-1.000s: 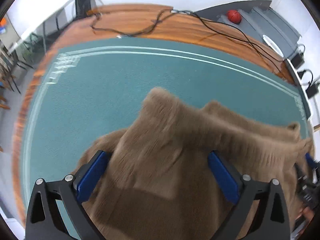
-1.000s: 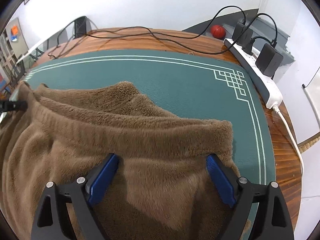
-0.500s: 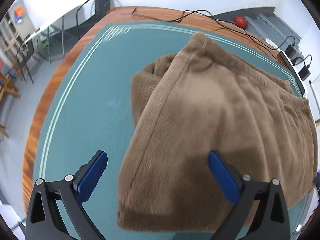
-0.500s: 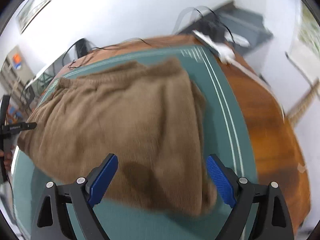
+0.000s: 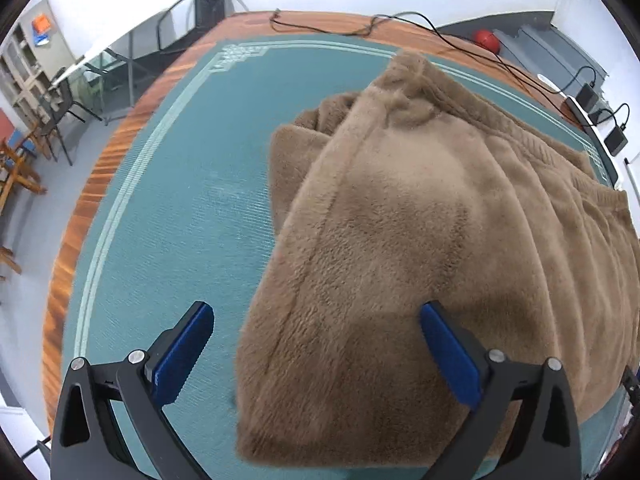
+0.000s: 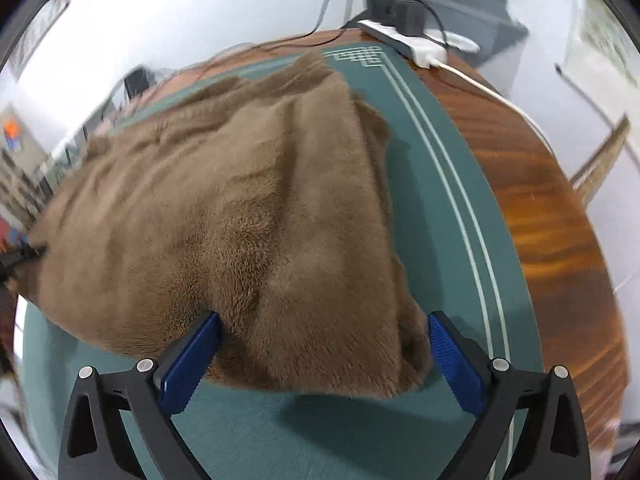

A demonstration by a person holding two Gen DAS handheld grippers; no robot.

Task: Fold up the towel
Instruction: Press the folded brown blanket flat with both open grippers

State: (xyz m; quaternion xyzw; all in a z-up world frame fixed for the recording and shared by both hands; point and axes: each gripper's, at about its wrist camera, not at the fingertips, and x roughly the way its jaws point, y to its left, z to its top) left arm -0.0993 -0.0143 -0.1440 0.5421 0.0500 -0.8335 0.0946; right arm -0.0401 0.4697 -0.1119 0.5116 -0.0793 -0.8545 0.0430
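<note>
A fluffy brown towel (image 5: 420, 240) lies folded over on the green mat (image 5: 180, 208), a lower layer sticking out at its far left. In the left wrist view my left gripper (image 5: 316, 352) is open above the towel's near left corner, its blue pads apart and holding nothing. In the right wrist view the same towel (image 6: 240, 216) spreads leftward, and my right gripper (image 6: 324, 356) is open over its near right corner, nothing pinched. The left gripper's dark tip (image 6: 20, 256) shows at the towel's far left edge.
The mat (image 6: 432, 208) covers a wooden table (image 6: 540, 200). A white power strip (image 6: 404, 42) with black adapters and cables sits at the far right corner. More cables (image 5: 360, 28) cross the far edge. Chairs (image 5: 52, 120) stand on the floor to the left.
Both grippers have pulled back and risen off the towel, which now lies flat and folded on the mat. Between half a second ago and now they drifted only slightly.
</note>
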